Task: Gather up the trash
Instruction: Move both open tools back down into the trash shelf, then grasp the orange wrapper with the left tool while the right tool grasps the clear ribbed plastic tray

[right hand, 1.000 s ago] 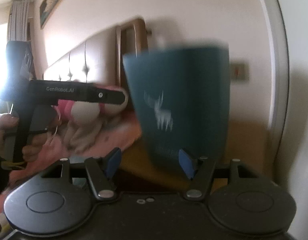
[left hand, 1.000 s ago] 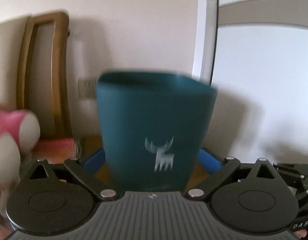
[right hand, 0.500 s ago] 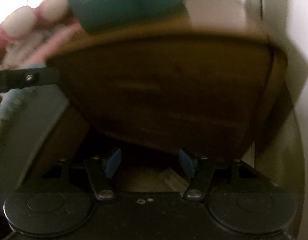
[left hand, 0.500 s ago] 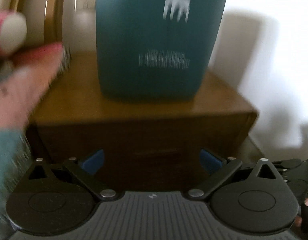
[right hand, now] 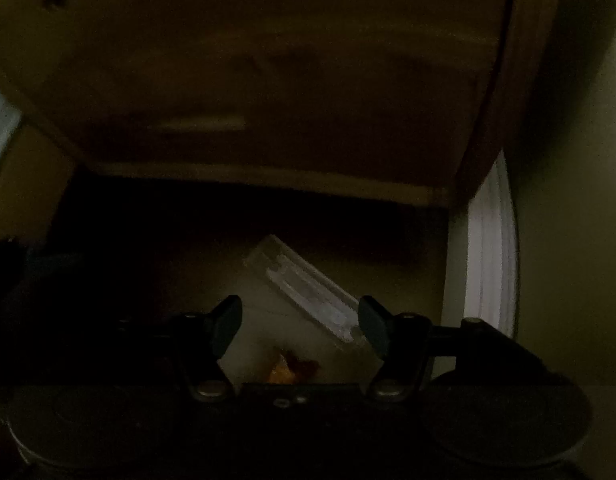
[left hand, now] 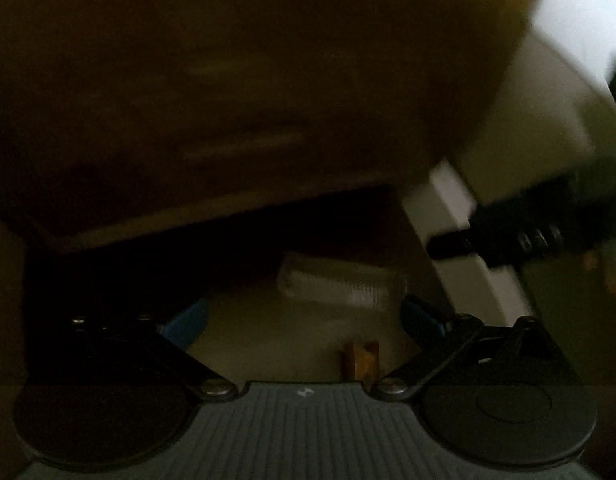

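Both views are dark and look down at the floor in front of a wooden nightstand. A clear plastic cup lies on its side on the floor; in the right wrist view the cup lies just beyond my open right gripper. A small orange scrap lies nearer, also in the right wrist view. My left gripper is open and empty, above the floor, short of the cup. The right gripper's body shows at the right of the left wrist view.
The wooden nightstand fills the upper part of both views, with a dark gap beneath it. A white baseboard or door frame runs down the right side.
Both grippers have dropped from the teal bin on top of the nightstand down past its front to the floor. The cup and the orange scrap have come into view.
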Motion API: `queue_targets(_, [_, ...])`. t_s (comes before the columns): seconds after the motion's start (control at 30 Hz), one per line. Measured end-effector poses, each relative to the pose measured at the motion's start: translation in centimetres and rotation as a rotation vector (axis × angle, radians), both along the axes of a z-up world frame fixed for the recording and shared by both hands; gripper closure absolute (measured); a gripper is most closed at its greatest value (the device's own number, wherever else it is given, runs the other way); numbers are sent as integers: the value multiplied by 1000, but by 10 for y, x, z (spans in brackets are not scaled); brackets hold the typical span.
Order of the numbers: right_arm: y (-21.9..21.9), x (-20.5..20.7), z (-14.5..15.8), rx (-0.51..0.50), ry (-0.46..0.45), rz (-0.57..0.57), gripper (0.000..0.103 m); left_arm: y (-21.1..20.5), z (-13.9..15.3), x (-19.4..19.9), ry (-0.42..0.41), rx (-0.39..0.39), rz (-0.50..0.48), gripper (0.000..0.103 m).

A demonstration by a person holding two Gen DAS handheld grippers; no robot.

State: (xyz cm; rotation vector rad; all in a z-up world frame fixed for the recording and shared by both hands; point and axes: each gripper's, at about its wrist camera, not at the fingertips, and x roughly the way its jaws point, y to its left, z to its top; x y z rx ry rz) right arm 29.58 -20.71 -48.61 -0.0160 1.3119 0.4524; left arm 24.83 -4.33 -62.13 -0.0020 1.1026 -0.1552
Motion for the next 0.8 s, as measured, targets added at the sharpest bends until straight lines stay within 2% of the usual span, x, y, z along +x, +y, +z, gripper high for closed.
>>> queue_targets(0.3, [-8, 18, -79, -49, 99, -18, 39, -57, -77, -7, 70, 75, -83, 0])
queue_targets(0.57, [-4, 35, -141, -149, 94, 52, 42, -96, -147, 3, 188, 71, -83, 0])
queue_targets(0.8, [7, 33, -165, -128, 88, 92, 44, -107, -180, -1, 239, 114, -102, 1])
